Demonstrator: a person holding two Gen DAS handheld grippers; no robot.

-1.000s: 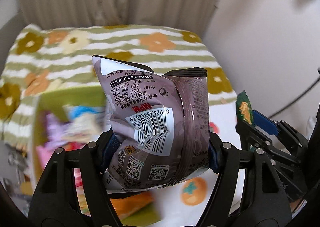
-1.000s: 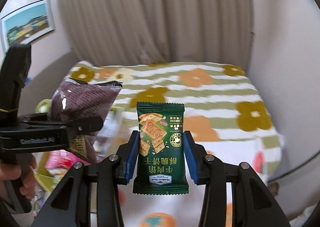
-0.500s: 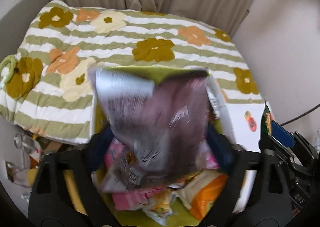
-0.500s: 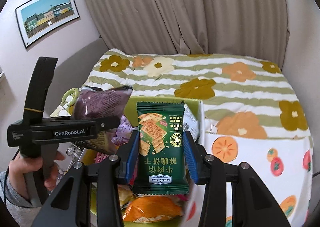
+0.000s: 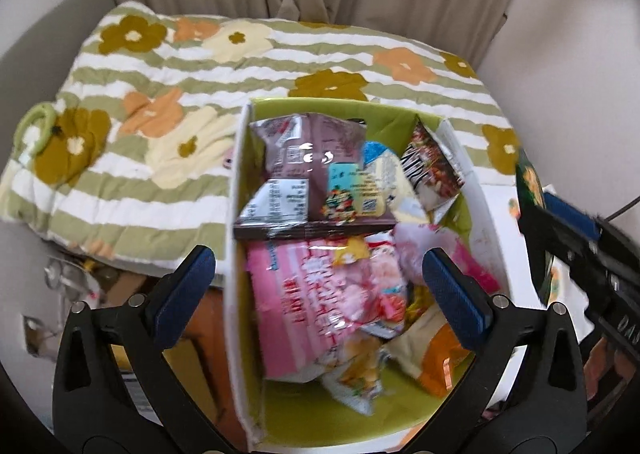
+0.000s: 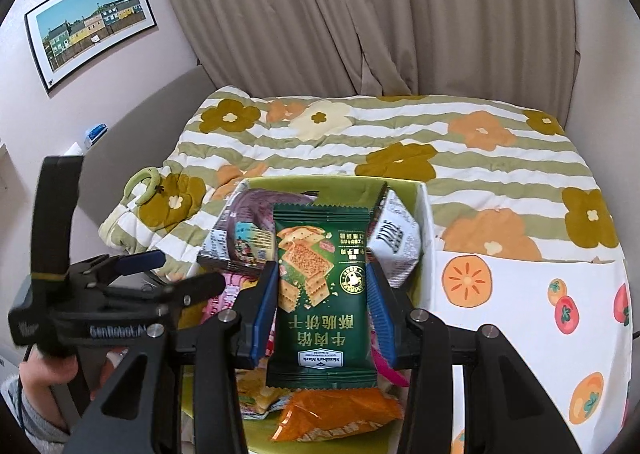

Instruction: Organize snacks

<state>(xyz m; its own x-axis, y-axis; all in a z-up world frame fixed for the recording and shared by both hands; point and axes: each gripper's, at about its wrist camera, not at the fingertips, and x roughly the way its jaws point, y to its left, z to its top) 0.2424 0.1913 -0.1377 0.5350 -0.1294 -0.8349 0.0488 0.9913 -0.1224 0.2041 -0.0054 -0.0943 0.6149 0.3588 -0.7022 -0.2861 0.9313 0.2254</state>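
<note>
A green-lined box [image 5: 240,181] stands on the bed, full of snack bags. The purple chip bag [image 5: 304,169] lies at its far end; in the right wrist view it shows as a purple bag [image 6: 260,209] behind the cracker pack. My left gripper [image 5: 320,282] is open and empty above the box; it shows at the left of the right wrist view [image 6: 176,274]. My right gripper [image 6: 320,306] is shut on a dark green cracker pack [image 6: 324,294], held upright over the box [image 6: 424,221]. The right gripper also shows at the right edge of the left wrist view [image 5: 560,221].
A pink snack bag [image 5: 320,306], an orange bag [image 6: 340,414] and a black-and-white packet [image 6: 394,250] lie in the box. A striped flower quilt [image 6: 400,133] covers the bed. A white fruit-print cloth [image 6: 520,314] lies right of the box. Curtains and walls are behind.
My left gripper has opened and let go of the purple chip bag, which now lies in the box. Both grippers have moved over the box; the right still holds the cracker pack.
</note>
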